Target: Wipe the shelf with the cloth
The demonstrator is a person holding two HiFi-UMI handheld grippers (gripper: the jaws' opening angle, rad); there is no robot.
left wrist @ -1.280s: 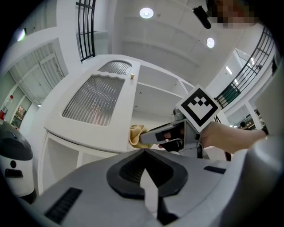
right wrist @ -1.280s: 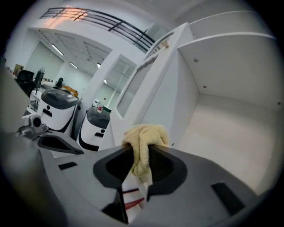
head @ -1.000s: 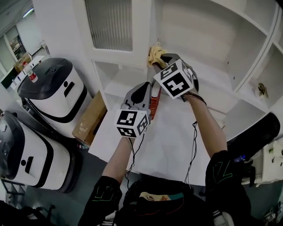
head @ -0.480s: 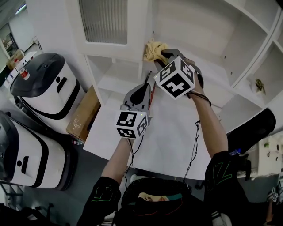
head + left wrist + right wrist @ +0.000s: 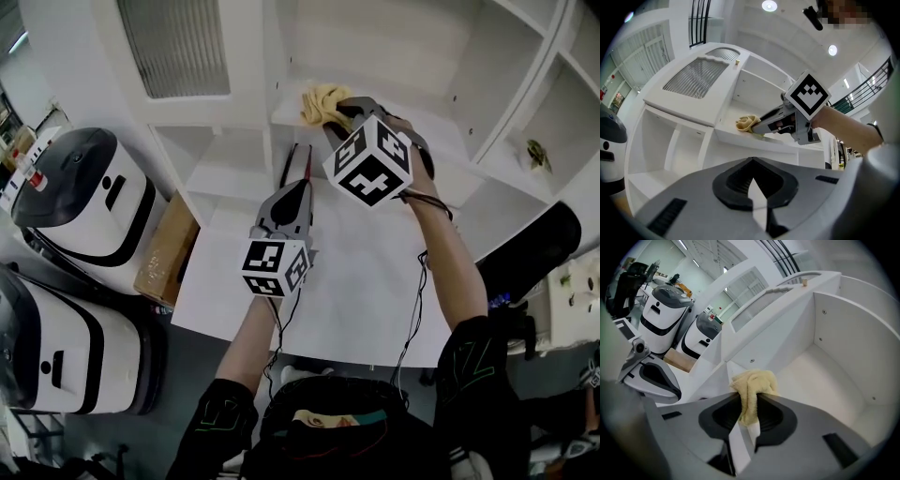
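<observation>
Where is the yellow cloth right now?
Head view, upper centre: the yellow cloth is clamped in the right gripper, at the left front corner of the open shelf.

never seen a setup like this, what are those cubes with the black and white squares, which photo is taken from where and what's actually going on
There is no robot here. A person holds a hand-operated two-jaw gripper in each hand, and the cubes with square markers are part of those grippers. The head view comes from a camera on the person's head, looking steeply down. The other two views come from a camera riding on each gripper, looking along its jaws.

The right gripper is shut on a yellow cloth and holds it against a white shelf, near the shelf's left front corner. The left gripper is shut with nothing in it and is held lower, over the white counter. On the floor to the left are white and black machines and a cardboard box.
</observation>
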